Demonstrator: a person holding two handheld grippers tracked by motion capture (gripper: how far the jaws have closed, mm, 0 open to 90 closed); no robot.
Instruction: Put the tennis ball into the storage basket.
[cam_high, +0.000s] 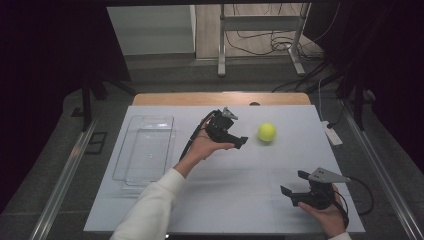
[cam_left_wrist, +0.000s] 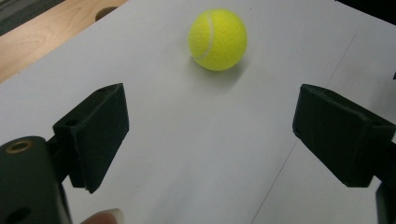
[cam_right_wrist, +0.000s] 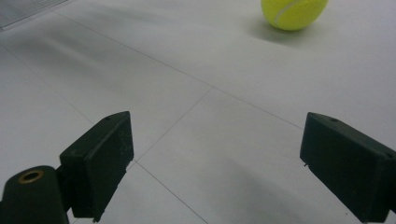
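— Yellow tennis ball (cam_high: 267, 132) sits alone on the white counter (cam_high: 235, 200), out toward one o'clock from the middle of the sheet. It is resting free; nothing touches it.

— And the left gripper (cam_high: 234, 134)?

— Just beside the ball, at its nine o'clock in the high view, with a little bare counter between them. In the left gripper view its two black fingers (cam_left_wrist: 95, 135) are spread wide, and the ball (cam_left_wrist: 217, 39) lies ahead at twelve o'clock, roughly centred between them but beyond their tips.

— So which step would you call this?

— The approach, I'd say. Nothing is pinched yet, and the gripper is lined up on the ball.

— The right gripper (cam_high: 296, 185)?

— Well apart, down at five o'clock near the counter's front edge. Its fingers (cam_right_wrist: 100, 161) are spread too, with nothing between them; from its own view the ball (cam_right_wrist: 293, 12) is far off at about one o'clock.

— What does the next move ask for?

— Probably a short push forward until the ball sits between the fingers, then a centred squeeze across its widest part. A ball rolls at a nudge, so one finger touching early could knock it away.

— And afterwards?

— A clear plastic tray (cam_high: 145, 149) lies at nine o'clock on the counter. It may be the destination, though that is a guess.
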